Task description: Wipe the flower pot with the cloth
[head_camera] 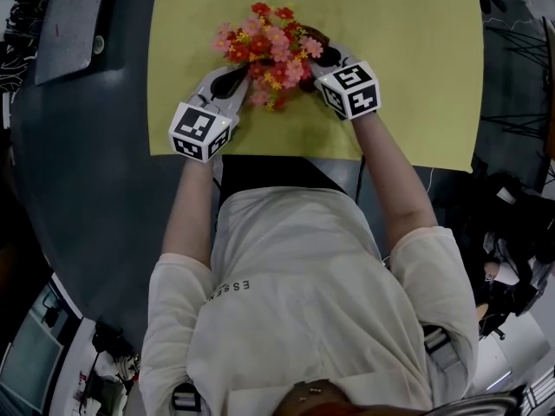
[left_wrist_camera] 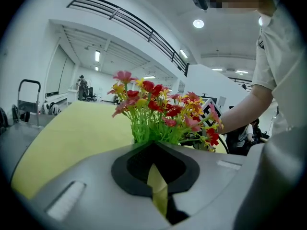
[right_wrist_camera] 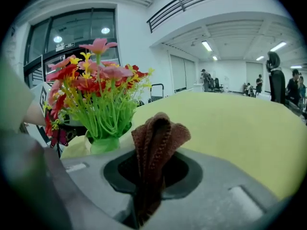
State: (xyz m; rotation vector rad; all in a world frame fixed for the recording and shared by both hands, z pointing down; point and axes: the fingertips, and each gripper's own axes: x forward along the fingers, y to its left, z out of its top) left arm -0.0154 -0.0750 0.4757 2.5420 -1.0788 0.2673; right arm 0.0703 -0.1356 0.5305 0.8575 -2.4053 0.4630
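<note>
Red, pink and yellow flowers (head_camera: 270,55) on a yellow-green mat (head_camera: 416,59).
Bright green stems (right_wrist_camera: 103,116); pot (right_wrist_camera: 104,145) seemingly pale green, mostly hidden; cloth (right_wrist_camera: 156,138) brown, ribbed knit.

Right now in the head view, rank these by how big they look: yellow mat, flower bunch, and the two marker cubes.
1. yellow mat
2. flower bunch
3. left marker cube and right marker cube: they look alike, so I leave them unranked.
</note>
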